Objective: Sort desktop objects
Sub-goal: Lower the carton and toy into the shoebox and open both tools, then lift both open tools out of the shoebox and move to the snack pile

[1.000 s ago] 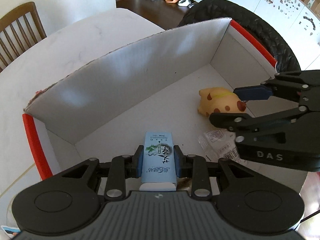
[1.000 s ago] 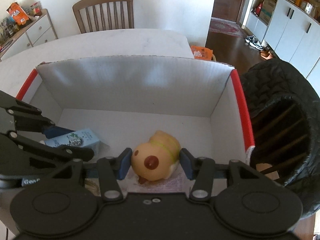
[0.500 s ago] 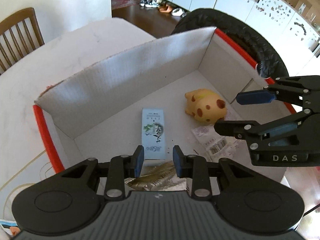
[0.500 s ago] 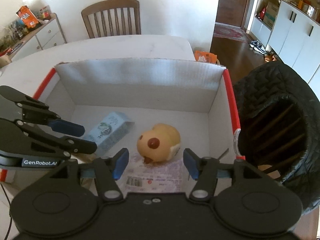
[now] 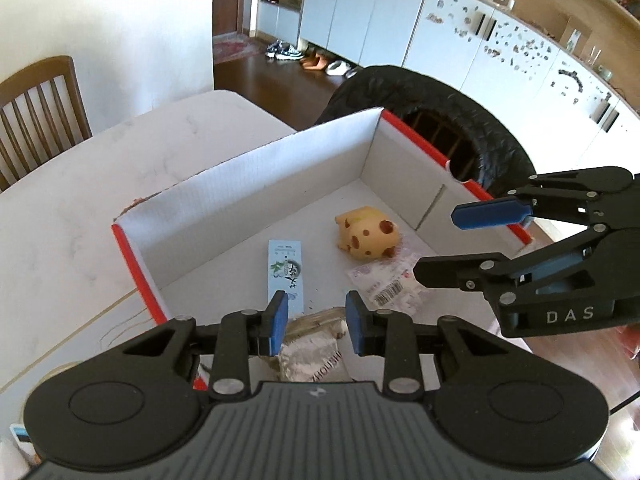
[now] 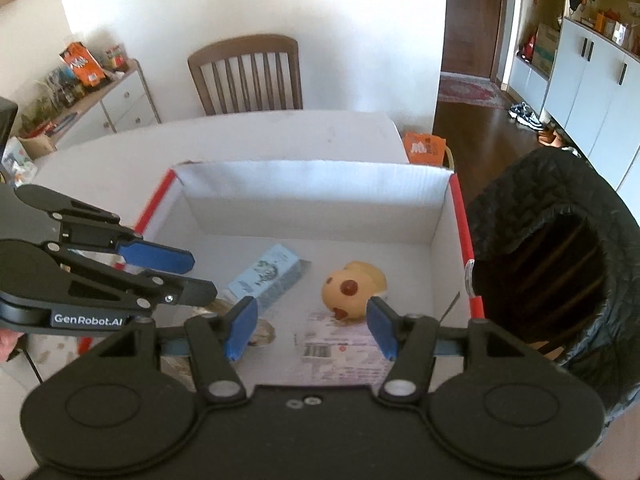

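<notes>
a white cardboard box point(image 5: 256, 184) with red edges sits on a pale table point(image 5: 80, 200), and the sorted things lie on its floor. the light blue carton point(image 5: 285, 276) with green leaf print lies flat near the middle, its long side running near to far. just right of it lies the yellow spotted toy point(image 5: 368, 234), resting partly on a clear packet with a barcode label point(image 5: 384, 286). a crumpled silver wrapper point(image 5: 316, 348) lies at the near wall.

the left gripper point(image 5: 316, 320) hangs above the near part of the box with its blue pads apart and nothing between them; the carton lies free below. the right gripper point(image 6: 312, 322) hangs over the right part of the box, jaws parted and empty, the toy lying loose on the floor beyond its fingertips.

a black quilted basket point(image 6: 560, 264) stands just right of the box. a wooden chair point(image 6: 246, 76) stands at the far side of the table.
</notes>
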{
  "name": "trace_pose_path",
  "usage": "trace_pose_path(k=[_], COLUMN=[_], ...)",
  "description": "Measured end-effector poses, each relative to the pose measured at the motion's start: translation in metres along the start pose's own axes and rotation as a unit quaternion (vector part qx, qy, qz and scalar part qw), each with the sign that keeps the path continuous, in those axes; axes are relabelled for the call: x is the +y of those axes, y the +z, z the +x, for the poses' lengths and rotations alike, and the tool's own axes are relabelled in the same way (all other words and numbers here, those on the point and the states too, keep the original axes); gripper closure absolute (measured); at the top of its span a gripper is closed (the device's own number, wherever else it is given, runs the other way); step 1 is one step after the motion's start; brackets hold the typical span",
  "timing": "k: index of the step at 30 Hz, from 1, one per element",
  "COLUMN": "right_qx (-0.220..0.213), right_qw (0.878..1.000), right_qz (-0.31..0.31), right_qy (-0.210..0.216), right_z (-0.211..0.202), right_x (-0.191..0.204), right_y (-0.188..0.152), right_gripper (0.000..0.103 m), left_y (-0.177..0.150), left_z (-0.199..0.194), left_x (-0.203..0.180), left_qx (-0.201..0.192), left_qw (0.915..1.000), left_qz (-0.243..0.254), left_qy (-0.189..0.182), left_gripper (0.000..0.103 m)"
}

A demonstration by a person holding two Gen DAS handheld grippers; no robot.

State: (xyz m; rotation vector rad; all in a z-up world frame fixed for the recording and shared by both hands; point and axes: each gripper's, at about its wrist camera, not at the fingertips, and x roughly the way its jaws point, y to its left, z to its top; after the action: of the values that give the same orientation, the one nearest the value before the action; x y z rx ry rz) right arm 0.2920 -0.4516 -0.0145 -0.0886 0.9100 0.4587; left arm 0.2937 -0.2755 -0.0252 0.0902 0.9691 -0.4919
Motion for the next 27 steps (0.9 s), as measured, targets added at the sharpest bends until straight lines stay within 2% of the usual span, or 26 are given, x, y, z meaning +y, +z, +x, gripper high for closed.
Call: trace_pose_path(k=[5, 7, 9, 10, 19, 27], right_qx=[-0.013, -0.019, -0.026, -0.028, -0.062, -0.081], right_qw=[1.000, 1.000, 1.000, 1.000, 0.998, 0.997], right_qz=[0.007, 0.006, 0.001, -0.002, -0.012, -0.017], right_qy=[0.006, 0.004, 0.005, 0.005, 0.001, 0.001], right_z=[-0.015, -0.021, -0.026, -0.029, -0.054, -0.064], right_x=[0.011, 0.016, 0.023, 0.026, 0.055, 0.088], right_y=[-0.005, -0.007, -0.009, -0.010, -0.020, -0.032], right_gripper=[0.041, 0.040, 0.038, 0.038, 0.027, 0.019], left_y=[-0.009, -0.014, -0.019, -0.022, -0.046, -0.070], left_z=[-0.019, -0.028, -0.037, -0.042, -0.077, -0.111], left_x=[-0.003, -0.004, -0.005, -0.005, -0.001, 0.012], left_qx=[-0.016, -0.023, -0.032, -0.039, -0.073, -0.102], left_qw=[0.9998, 0.9997, 0.9994, 0.9992, 0.9972, 0.9946], left_qz=[0.004, 0.005, 0.004, 0.003, 0.015, 0.017], left_qy=[-0.006, -0.009, -0.012, -0.010, -0.006, 0.001], left_gripper=[0.073, 0.070, 0.048, 0.045, 0.044, 0.036])
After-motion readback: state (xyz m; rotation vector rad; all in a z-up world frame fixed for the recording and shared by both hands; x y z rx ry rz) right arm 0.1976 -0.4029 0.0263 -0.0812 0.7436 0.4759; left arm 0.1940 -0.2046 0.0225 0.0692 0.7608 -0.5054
